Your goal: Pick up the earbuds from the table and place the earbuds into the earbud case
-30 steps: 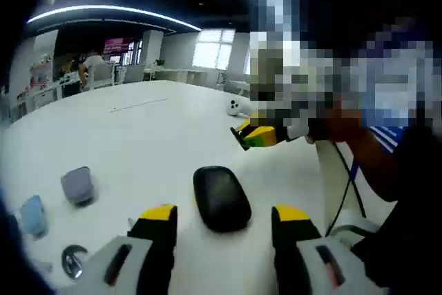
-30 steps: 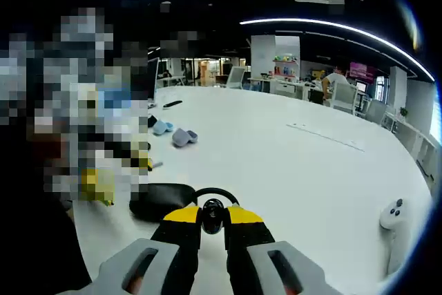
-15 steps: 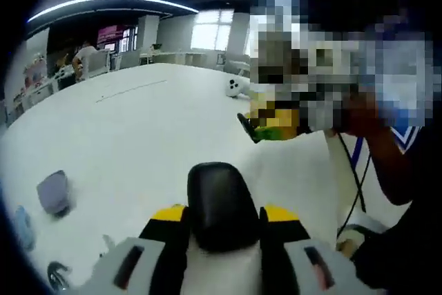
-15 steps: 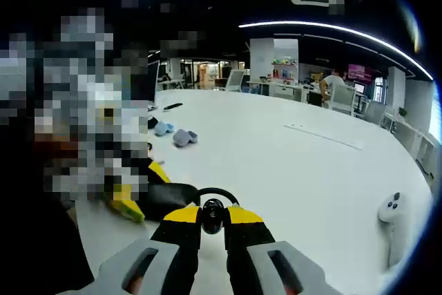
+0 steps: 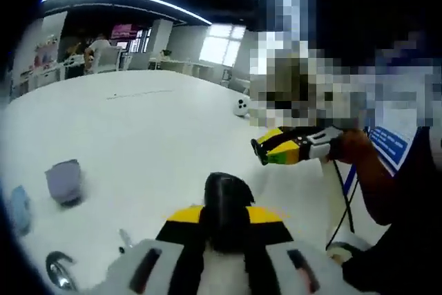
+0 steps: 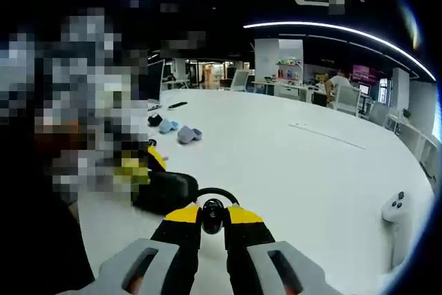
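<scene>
The black earbud case [image 5: 224, 202] sits clamped between the yellow-tipped jaws of my left gripper [image 5: 224, 217], which is shut on it. In the right gripper view the same case [image 6: 164, 191] lies just left of my jaws, with the left gripper [image 6: 141, 168] on it. My right gripper [image 6: 213, 217] is shut on a black earbud [image 6: 213, 213] whose ear hook loops up above the jaw tips. In the left gripper view the right gripper [image 5: 261, 150] hovers to the upper right of the case, held by a person's hand.
The white table [image 5: 152, 129] carries a lavender pouch [image 5: 64, 181], a blue one [image 5: 17, 208] and a metal piece [image 5: 59, 271] at the left. A white controller [image 5: 240, 107] stands farther back, also [image 6: 395, 222]. Small pouches [image 6: 188, 134] lie on the far left.
My left gripper went from open around the case to shut on it. The right gripper kept its hold on the earbud and moved closer to the case.
</scene>
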The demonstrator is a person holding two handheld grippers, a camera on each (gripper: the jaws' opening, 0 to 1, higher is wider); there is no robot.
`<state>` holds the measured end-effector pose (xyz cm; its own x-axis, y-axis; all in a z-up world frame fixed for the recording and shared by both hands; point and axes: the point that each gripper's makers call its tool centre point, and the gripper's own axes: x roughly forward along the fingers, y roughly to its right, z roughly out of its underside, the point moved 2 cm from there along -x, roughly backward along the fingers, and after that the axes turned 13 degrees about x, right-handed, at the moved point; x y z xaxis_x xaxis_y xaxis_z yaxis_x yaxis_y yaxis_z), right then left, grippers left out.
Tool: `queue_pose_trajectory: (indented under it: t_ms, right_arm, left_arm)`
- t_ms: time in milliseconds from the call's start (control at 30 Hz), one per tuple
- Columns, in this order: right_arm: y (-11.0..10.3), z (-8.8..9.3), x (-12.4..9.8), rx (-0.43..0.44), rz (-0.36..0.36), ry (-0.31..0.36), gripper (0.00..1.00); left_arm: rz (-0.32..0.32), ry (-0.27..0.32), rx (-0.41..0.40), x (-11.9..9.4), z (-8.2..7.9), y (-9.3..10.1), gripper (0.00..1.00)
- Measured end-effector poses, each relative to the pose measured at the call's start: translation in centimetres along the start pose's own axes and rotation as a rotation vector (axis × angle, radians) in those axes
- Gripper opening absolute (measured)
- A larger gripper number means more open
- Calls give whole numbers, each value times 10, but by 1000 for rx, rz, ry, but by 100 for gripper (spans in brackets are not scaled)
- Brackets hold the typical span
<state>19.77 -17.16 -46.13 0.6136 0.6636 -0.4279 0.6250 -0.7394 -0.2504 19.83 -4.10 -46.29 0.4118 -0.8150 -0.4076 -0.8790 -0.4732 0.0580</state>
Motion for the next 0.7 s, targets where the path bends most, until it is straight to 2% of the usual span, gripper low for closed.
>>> queue_pose_trajectory:
  t_ms: [67,100,133,200,233,267,333,367,400,467,533,567,600,700]
  right_arm:
    - [0,0,0,0,2,2,12]
    - [1,0,-1,1,4,3,12]
    - [2,0,-2,2,8,6,12]
    - [3,0,-4,5,15,10,12]
    - [4,1,-5,6,19,12,12]
    - [6,1,-7,9,22,15,12]
    - [8,1,-10,11,30,18,12]
    - [10,1,-11,12,36,22,12]
    - [11,1,-11,13,38,23,12]
    - [12,1,-12,16,42,26,12]
    - [11,2,-14,15,42,28,12]
    - [11,2,-15,14,40,31,12]
    - [10,2,-16,14,39,33,12]
    - [10,2,-19,14,35,39,12]
  left_arm:
    - [-28,-32,28,0,2,-5,16]
    - [-26,-42,21,1,3,-4,24]
    - [-30,-78,4,3,7,-4,31]
    - [-35,-87,11,5,7,0,41]
    - [-39,-91,19,6,7,4,43]
    - [-37,-84,30,11,2,10,44]
    - [-39,-112,105,15,-5,16,44]
    - [-63,-187,264,20,-7,27,44]
    - [-66,-203,297,22,-7,30,42]
    - [-51,-287,411,34,-4,50,39]
    - [-32,-322,447,43,0,64,39]
    - [-71,-324,498,46,-3,62,39]
    - [-83,-357,525,50,-4,54,39]
    - [-112,-404,548,49,-2,51,39]
